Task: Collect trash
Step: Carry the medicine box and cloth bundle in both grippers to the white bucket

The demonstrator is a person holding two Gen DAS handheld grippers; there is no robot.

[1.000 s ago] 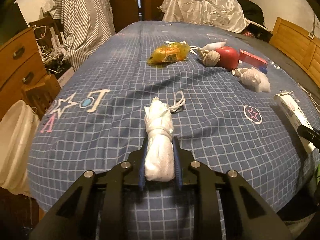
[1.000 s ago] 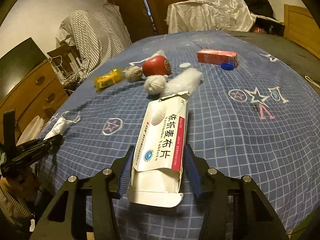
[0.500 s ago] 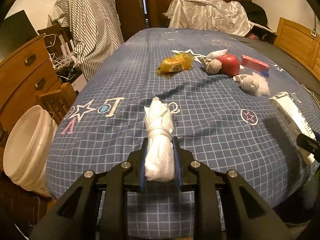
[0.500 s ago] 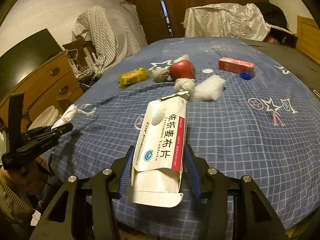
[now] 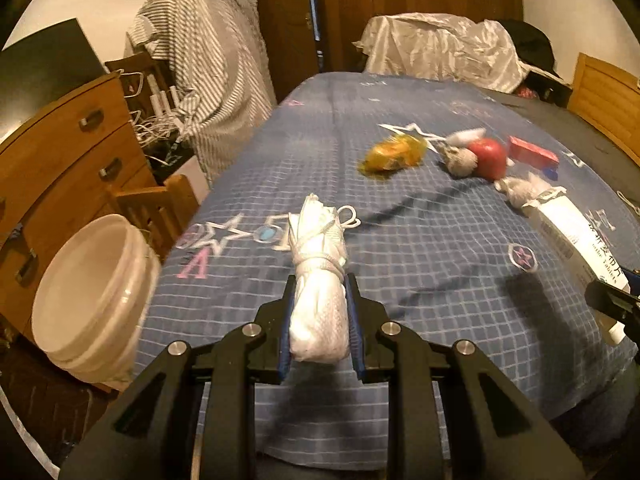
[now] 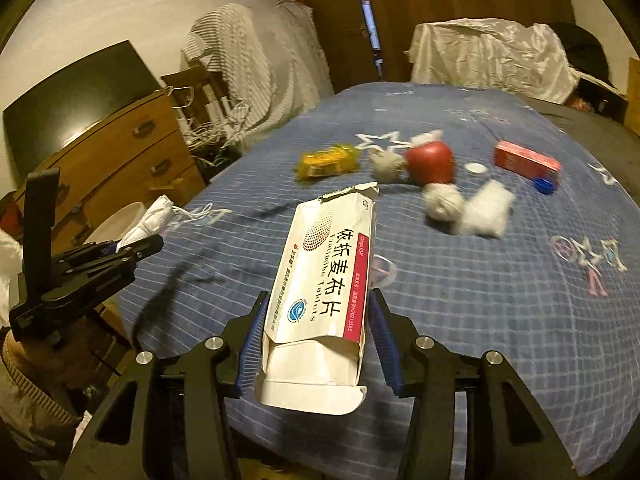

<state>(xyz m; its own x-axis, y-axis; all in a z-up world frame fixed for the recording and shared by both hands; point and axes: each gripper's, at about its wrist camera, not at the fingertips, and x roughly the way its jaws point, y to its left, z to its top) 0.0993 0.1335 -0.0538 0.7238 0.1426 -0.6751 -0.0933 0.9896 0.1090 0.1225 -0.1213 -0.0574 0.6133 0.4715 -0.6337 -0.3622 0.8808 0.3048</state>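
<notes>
My left gripper [image 5: 320, 284] is shut on a rolled white face mask [image 5: 318, 292] with its ear loops wound round it, held above the near edge of the bed. My right gripper [image 6: 318, 304] is shut on an empty white tablet box [image 6: 324, 280] with a red stripe, its flap open at the near end. That box [image 5: 576, 236] shows at the right of the left wrist view, and the left gripper [image 6: 148, 242] with the mask [image 6: 150, 220] appears at the left of the right wrist view. A white bucket [image 5: 86, 292] stands on the floor left of the bed.
On the blue checked bedspread [image 6: 500, 300] lie a yellow wrapper [image 6: 326, 160], a red apple [image 6: 430, 162], two paper balls [image 6: 442, 200], a white wad [image 6: 486, 210], a red box [image 6: 524, 160], a blue cap [image 6: 544, 185] and a white cap [image 6: 476, 168]. A wooden dresser [image 5: 60, 152] stands left.
Both grippers have risen and drawn back from the bed with their loads still held. The white bucket has come fully into the left wrist view.
</notes>
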